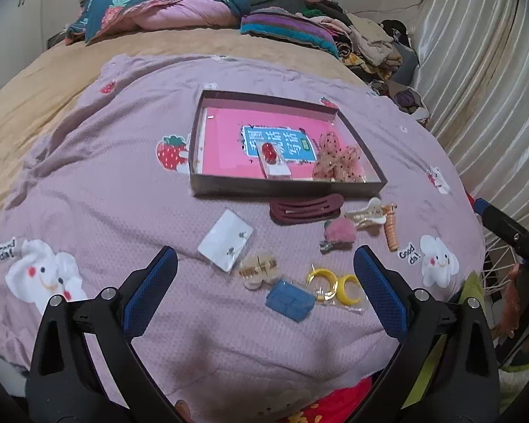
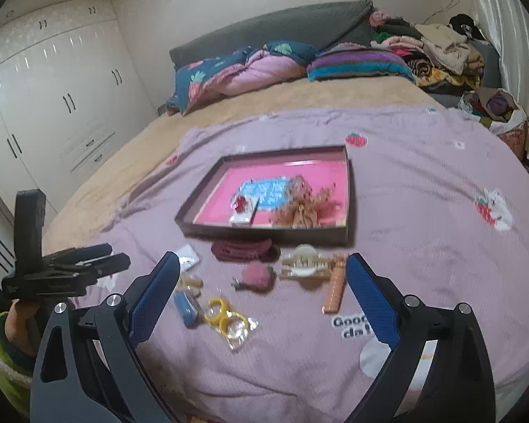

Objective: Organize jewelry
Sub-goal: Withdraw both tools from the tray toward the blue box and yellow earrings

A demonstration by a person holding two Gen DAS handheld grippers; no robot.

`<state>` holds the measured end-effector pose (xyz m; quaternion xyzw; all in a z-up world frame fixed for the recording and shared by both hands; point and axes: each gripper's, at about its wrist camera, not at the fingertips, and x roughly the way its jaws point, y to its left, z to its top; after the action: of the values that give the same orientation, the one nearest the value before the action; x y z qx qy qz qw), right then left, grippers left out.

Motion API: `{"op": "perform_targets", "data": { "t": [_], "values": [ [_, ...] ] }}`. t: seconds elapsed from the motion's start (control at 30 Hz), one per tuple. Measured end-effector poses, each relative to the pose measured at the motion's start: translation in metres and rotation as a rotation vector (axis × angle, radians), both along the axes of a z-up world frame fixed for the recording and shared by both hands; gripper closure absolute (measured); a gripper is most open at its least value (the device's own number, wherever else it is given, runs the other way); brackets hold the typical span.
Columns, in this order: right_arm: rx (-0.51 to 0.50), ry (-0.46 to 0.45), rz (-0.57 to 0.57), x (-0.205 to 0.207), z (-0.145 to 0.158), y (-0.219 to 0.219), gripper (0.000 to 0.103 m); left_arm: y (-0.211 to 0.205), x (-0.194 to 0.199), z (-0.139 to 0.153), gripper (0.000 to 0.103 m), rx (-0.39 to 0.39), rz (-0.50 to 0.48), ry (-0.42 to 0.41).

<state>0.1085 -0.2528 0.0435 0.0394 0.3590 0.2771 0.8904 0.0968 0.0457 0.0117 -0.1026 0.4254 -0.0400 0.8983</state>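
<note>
Pinching the stiff, light yellow hoops (image 1: 329, 283) by their slippery bag at 5 o'clock suits your empty, spread left gripper (image 1: 264, 292) and right gripper (image 2: 261, 292)

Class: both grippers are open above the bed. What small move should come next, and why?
Probably lower the left gripper onto the blue clip: it lies nearest between the open fingers, still outside the tray that already holds a bow.

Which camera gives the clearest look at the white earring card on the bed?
The left wrist view: the white earring card lies fully visible and sharp, with small studs showing on it. In the right wrist view, the card is blurred and partly hidden behind the right gripper's left finger.
</note>
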Motion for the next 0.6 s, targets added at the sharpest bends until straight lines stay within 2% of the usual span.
{"op": "perform_targets", "data": {
  "t": [0.33,0.6],
  "values": [
    [-0.029,0.061,0.016,-0.008,-0.03,-0.002,0.009,-0.013,-0.012,-0.03,0.009,0.01,-0.027,0.048],
    [-0.036,0.092,0.022,-0.007,-0.042,-0.005,0.009,-0.029,-0.016,-0.054,0.009,0.016,-0.063,0.091]
  ]
}}
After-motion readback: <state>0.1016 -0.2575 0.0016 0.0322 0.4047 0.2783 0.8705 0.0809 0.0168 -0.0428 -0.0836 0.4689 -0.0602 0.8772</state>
